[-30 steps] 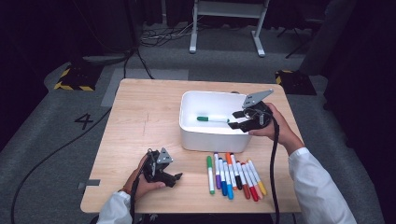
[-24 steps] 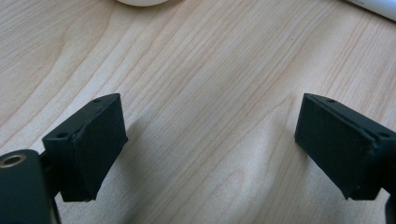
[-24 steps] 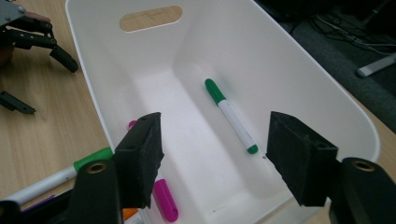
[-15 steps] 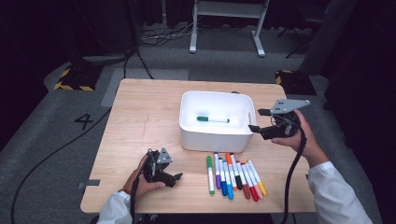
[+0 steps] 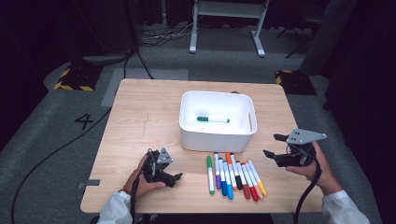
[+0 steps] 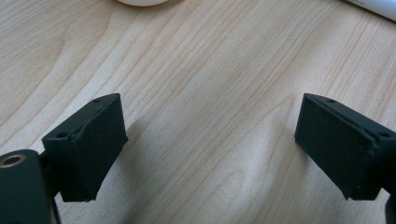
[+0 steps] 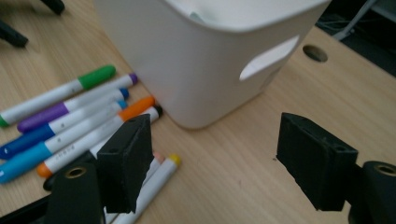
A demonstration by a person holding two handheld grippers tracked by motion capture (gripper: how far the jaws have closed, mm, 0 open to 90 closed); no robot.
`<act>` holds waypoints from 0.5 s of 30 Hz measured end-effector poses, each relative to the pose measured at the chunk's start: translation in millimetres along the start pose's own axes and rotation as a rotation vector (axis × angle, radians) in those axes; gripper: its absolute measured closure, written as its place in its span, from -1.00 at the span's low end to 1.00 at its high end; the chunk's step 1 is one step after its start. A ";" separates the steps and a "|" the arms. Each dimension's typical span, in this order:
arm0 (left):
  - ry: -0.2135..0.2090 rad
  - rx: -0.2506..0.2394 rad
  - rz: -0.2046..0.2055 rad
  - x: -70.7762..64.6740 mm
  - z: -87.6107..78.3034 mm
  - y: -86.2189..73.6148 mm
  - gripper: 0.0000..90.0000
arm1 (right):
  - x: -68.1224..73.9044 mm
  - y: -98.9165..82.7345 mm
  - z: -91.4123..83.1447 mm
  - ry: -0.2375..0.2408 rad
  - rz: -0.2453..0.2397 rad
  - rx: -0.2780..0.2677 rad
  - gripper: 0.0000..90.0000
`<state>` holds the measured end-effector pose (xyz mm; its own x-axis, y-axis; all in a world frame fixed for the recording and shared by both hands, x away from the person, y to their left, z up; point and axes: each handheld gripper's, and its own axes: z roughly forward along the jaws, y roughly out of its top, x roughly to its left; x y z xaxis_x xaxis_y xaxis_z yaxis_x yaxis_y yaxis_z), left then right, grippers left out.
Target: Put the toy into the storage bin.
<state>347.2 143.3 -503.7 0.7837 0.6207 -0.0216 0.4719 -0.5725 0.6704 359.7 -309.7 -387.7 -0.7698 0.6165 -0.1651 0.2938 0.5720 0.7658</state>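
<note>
Both tongs, the left tongs (image 5: pixel 173 178) and right tongs (image 5: pixel 272 145), gape empty, and the markers (image 5: pixel 235 175) look light, stiff and slick, best pinched mid-barrel.

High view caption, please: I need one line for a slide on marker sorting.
Open right tool beside white bin holding one green marker; row of markers waits on table.

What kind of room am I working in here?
Probably a lab or recording studio: a light wooden table stands on grey carpet marked with a "4", with black-and-yellow hazard tape and loose black cables behind.
</note>
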 end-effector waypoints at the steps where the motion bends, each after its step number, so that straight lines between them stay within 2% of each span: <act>1: 0.000 0.000 0.000 0.0 0.0 0.0 -0.80 | 2.3 -7.2 2.0 -0.003 0.002 0.013 -0.39; 4: 0.000 0.000 0.000 0.0 0.0 0.0 -0.80 | 10.1 -29.4 6.8 0.019 0.030 0.040 -0.39; 8: 0.000 0.000 0.000 0.0 0.0 0.0 -0.80 | 19.3 -48.9 10.3 0.052 0.045 0.061 -0.39; 15: 0.000 0.000 0.000 -0.1 0.0 0.0 -0.80 | 31.0 -69.9 13.0 0.092 0.088 0.074 -0.39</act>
<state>347.1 143.2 -503.7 0.7835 0.6211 -0.0215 0.4720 -0.5722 0.6706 322.6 -323.5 -454.5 -0.7870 0.6156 -0.0393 0.4005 0.5583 0.7266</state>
